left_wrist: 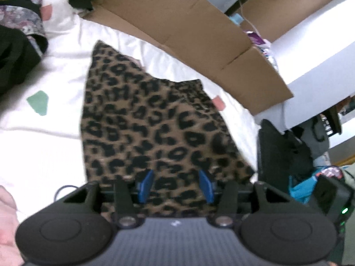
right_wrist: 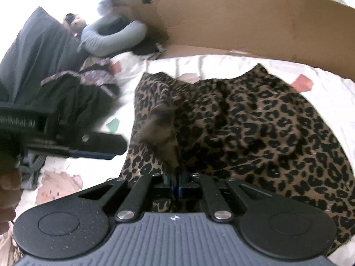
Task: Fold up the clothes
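On the far left of my left wrist view a heap of dark clothes (left_wrist: 15, 53) with a floral trim lies on the white bedsheet (left_wrist: 40, 150), which carries scattered coloured patches, one of them green (left_wrist: 38, 103). A pink cloth (left_wrist: 6, 221) shows at the lower left corner. In the middle, the leopard-print garment (left_wrist: 144, 128) is spread on the bed, its near edge running under my left hand-held gripper (left_wrist: 176, 185); the blue fingertips (left_wrist: 146, 185) stand well apart over the fabric with nothing between them, so this one is open. Behind the garment a flattened cardboard sheet (left_wrist: 188, 28) leans along the far side of the bed, and to the right, off the bed edge, sits a black bag (left_wrist: 284, 153). In my right wrist view, the left edge shows my other hand (right_wrist: 7, 190) gripping the left tool, whose dark finger (right_wrist: 102, 145) reaches in beside the garment. Further back lie a grey pillow (right_wrist: 33, 57) and a grey ring-shaped cushion (right_wrist: 113, 36). At centre, my right hand-held gripper (right_wrist: 177, 177) has its fingers drawn together, clamped on a raised fold of the leopard-print garment (right_wrist: 255, 128), which bunches up from the pinch and drapes away to the right across the bedsheet (right_wrist: 321, 82). The cardboard sheet (right_wrist: 255, 17) curves along the top right.
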Demonstrator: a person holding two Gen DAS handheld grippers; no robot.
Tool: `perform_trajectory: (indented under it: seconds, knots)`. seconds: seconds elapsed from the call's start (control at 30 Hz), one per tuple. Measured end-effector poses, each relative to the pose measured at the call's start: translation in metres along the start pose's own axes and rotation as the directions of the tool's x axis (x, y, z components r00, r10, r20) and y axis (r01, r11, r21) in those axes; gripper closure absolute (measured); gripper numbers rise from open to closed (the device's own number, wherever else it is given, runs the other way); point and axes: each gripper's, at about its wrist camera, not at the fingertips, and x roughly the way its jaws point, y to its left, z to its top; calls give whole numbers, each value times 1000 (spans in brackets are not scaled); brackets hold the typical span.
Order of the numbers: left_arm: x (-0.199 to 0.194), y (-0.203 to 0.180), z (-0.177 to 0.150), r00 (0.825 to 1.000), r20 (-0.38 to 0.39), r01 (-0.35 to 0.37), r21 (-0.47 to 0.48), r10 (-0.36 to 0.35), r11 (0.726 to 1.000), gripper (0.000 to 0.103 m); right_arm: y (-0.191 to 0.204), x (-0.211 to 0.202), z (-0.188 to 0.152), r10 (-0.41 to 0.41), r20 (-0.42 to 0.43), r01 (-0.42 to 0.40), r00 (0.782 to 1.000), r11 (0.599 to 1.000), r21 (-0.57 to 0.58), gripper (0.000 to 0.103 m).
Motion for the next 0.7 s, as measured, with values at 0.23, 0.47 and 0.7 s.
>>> perform_trajectory:
  seconds: [0.23,0.47,0.7]
  knots:
    - [8,17,-11,997,-29,-77,-7,77,997,53,-34,-14,7,-61,46,59,997,997,45,102]
    - [10,44,-15,989,-60,-133,-19,132,991,53,-68,-14,0,-109,37,104,993,989,107,102]
    - [14,65,-21,984,-116,-139,-18,136,990,52,-101,-17,-9,-164,21,158,986,972,175,102]
